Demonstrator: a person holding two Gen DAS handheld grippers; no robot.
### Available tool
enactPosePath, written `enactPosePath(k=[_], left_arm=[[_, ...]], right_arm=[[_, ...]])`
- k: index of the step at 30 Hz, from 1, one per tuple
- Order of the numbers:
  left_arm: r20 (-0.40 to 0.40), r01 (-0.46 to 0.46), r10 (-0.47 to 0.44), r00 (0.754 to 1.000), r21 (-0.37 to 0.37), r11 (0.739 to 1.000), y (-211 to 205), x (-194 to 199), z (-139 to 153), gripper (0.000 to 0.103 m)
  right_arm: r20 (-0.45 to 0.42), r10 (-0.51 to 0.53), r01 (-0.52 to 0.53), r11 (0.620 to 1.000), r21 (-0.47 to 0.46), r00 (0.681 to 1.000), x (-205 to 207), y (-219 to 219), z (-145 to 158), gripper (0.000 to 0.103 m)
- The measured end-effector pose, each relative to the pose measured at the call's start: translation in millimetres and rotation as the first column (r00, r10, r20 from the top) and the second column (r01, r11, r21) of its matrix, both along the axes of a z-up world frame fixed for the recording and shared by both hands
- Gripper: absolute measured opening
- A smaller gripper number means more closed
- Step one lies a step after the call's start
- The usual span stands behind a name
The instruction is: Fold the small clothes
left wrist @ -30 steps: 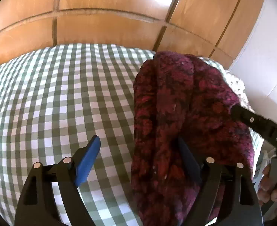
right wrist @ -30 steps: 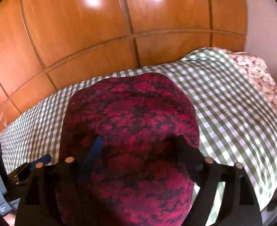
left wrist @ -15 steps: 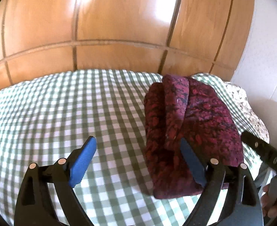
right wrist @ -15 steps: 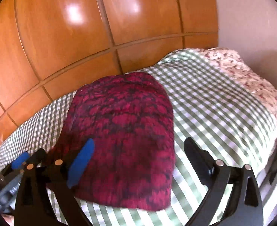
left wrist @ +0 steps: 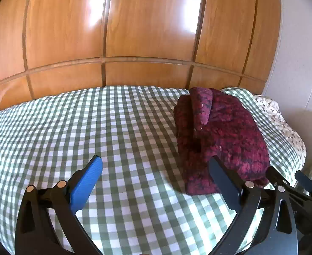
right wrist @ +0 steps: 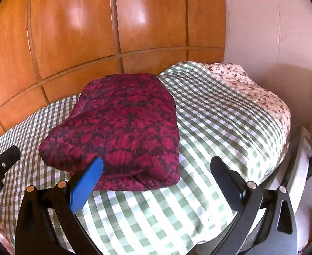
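Your left tool (left wrist: pixel 153 178) has its jaws opening, at their widest now, and nothing lies between them: only the green-and-white checked bedsheet (left wrist: pixel 96 127) shows in the gap. Its blue-padded finger (left wrist: pixel 88 180) sits on the left of the left wrist view and its dark finger (left wrist: pixel 224 182) on the right, with that dark tip in front of the near edge of the folded garment but not pressing on it.

Your right tool (right wrist: pixel 156 174) is spread wide and released as well. Its blue-padded finger (right wrist: pixel 86 182) overlaps the near left edge of the garment in the right wrist view, while the dark finger (right wrist: pixel 228 180) stands over bare sheet, apart from the cloth.

The task's thing, the dark red and black patterned fleece garment (right wrist: pixel 122 131), lies folded into a thick, rounded bundle on the bed, resting freely on the checked sheet. From the left wrist view it sits to the right of your left tool (left wrist: pixel 219 136), with a rolled fold standing up along its far left side.

Beyond the garment, a cream floral-print cover (right wrist: pixel 251 89) drapes over the far right end of the bed. Glossy orange-brown wooden wardrobe panels (left wrist: pixel 147 25) rise behind the bed, and a pale wall (right wrist: pixel 262 21) stands to the right.
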State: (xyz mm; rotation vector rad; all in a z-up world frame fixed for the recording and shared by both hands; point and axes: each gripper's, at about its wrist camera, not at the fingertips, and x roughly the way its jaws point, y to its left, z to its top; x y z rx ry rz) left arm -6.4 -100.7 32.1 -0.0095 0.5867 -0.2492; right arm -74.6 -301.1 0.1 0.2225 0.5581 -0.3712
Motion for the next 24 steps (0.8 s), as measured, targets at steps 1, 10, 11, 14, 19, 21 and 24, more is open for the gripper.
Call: enactPosePath(k=[1,10,11,14,19,21,24], left_arm=[[0.005,0.001,-0.001,1.000,0.004,1.000,1,-4,0,0.099],[0.020,-0.014,0.013,1.000,0.021,1.000,7,-17,-1,0.099],[0.017,-0.018,0.017,1.000,0.023,1.000,8,-17,-2,0.099],[0.012,-0.024,0.024,1.000,0.028,0.999,10,-18,-3,0.099],[0.010,-0.023,0.023,1.000,0.034,0.999,13,-19,-7,0.099],[0.014,-0.029,0.029,0.999,0.041,0.999,14,-19,-9,0.099],[0.029,-0.038,0.037,0.999,0.034,0.999,18,-19,-8,0.099]], right_arm=[[0.002,0.005,-0.005,1.000,-0.005,1.000,-1,3,1,0.101],[0.002,0.009,-0.009,0.999,-0.035,1.000,-8,17,1,0.101],[-0.001,0.009,-0.009,0.999,-0.034,1.000,-8,17,0,0.101],[-0.009,0.000,0.000,0.999,-0.038,1.000,-9,18,-3,0.101],[-0.017,0.001,-0.002,0.999,-0.036,1.000,-10,21,-5,0.101],[-0.004,-0.006,0.006,1.000,-0.027,1.000,-11,20,-2,0.101],[0.003,-0.009,0.009,1.000,-0.012,1.000,-10,18,4,0.101]])
